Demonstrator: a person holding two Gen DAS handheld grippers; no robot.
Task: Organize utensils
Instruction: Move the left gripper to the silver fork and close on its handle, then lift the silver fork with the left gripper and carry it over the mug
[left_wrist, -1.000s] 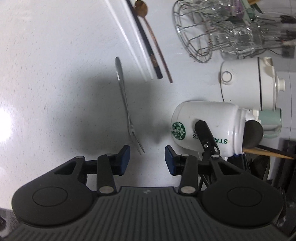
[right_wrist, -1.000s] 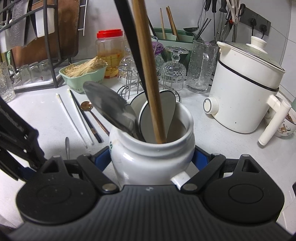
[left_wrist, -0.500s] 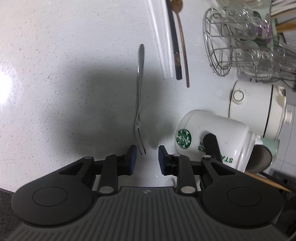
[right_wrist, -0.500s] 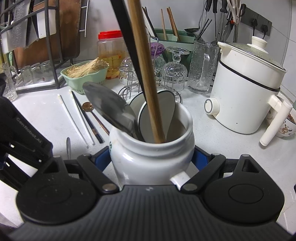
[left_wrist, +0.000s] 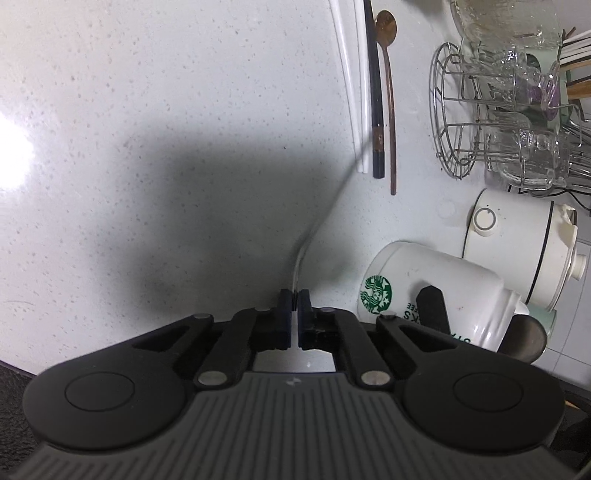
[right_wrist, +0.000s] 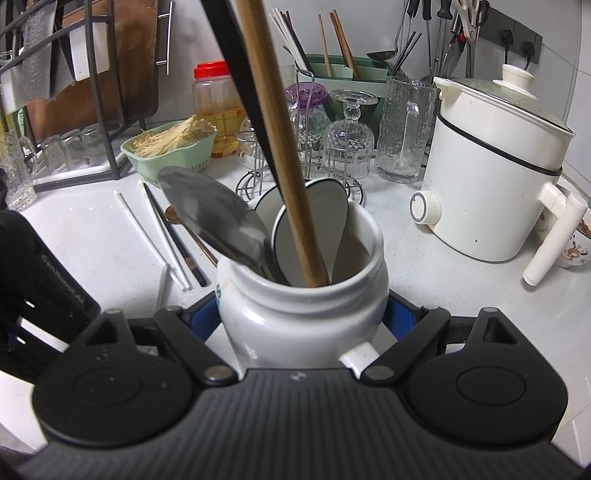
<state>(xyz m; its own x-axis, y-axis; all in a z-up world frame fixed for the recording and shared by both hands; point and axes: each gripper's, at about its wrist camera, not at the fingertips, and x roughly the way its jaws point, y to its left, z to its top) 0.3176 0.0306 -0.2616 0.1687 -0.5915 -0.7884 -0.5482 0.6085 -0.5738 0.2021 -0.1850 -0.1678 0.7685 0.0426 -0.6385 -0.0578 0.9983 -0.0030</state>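
Note:
My left gripper (left_wrist: 294, 299) is shut on the tine end of a thin metal fork (left_wrist: 301, 258). The fork shows as a blurred streak that slants up and right over the white counter (left_wrist: 147, 110). Beyond it lie two white chopsticks (left_wrist: 354, 92), a black chopstick (left_wrist: 373, 92) and a copper spoon (left_wrist: 388, 74). My right gripper (right_wrist: 303, 314) is shut on a white Starbucks jar (right_wrist: 295, 325), which also appears at the right of the left wrist view (left_wrist: 424, 288). In the jar stand a metal spoon (right_wrist: 214, 221), white spatulas (right_wrist: 317, 221), a wooden handle (right_wrist: 280, 147) and a black handle.
A wire rack of glasses (left_wrist: 454, 122) stands behind the chopsticks. A white electric pot (right_wrist: 491, 166) sits right of the jar. At the back are a green basket (right_wrist: 173, 147), a red-lidded jar (right_wrist: 214, 107), a dish rack (right_wrist: 74, 92) and a green utensil holder (right_wrist: 340, 70).
The left jaws have closed onto the fork's tines. The fork has swung off its flat line and now slants up to the right, blurred. The right gripper and jar have stayed put.

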